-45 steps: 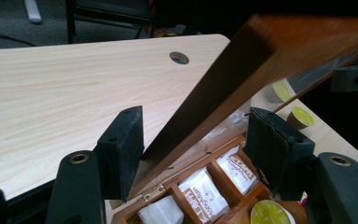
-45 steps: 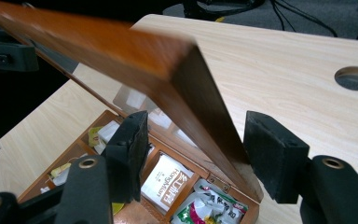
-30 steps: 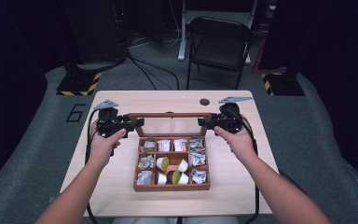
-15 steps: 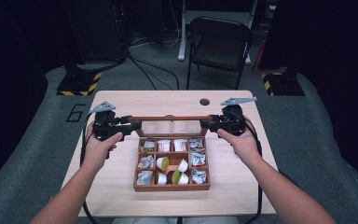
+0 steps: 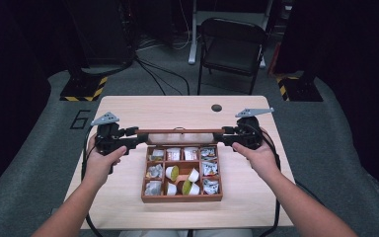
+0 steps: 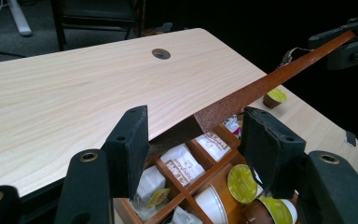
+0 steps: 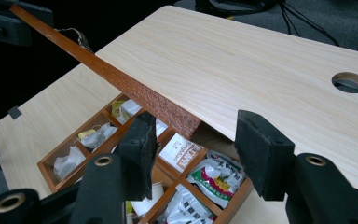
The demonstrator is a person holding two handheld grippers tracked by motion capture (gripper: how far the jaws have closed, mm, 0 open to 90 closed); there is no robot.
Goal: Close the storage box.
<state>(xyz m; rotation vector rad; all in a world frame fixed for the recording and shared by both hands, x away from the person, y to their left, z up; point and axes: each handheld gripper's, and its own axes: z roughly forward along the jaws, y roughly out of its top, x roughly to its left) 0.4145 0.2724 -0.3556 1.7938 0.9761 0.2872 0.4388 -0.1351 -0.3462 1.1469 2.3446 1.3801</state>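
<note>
Both sets of fingers clenched on the flat brown wooden lid [image 5: 180, 131]: left gripper [image 5: 137, 134], right gripper [image 5: 222, 133], one each end. Lid is lifted over the far edge of the open compartmented wooden box [image 5: 182, 198], holding sachets and pods, on the pale worktop [image 5: 168, 106].

Table [image 5: 128, 192] evenly lit from overhead (surroundings black), gripper views sharp, high view soft.

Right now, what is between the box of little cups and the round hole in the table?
In the high view, the wooden lid hangs raised over the back edge of the box. Past it lies bare tabletop up to the hole.
</note>
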